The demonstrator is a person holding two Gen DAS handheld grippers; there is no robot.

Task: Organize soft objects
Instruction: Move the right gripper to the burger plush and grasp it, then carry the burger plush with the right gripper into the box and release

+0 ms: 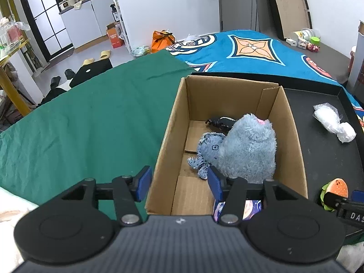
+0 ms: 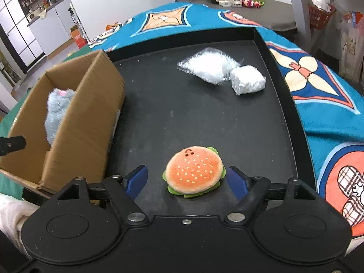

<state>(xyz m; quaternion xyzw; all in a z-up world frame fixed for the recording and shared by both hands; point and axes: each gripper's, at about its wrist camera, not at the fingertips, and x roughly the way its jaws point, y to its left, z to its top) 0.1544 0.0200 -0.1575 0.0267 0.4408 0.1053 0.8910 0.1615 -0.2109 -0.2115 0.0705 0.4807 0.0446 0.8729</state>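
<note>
Orange plush burger (image 2: 194, 173) with green felt lettuce sits upright on black tray (image 2: 204, 113).

This is a home. A bright blanket (image 1: 250, 52) covers a bed. Yellow slippers (image 1: 103, 55) and black shoes (image 1: 61, 77) lie on the floor. White cupboards (image 1: 84, 22) hold a pot (image 1: 66, 4) and kitchen bottles.

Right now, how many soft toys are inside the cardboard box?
2: a fluffy grey plush against the right wall, a small blue knitted octopus beside it. Others may be hidden.
</note>
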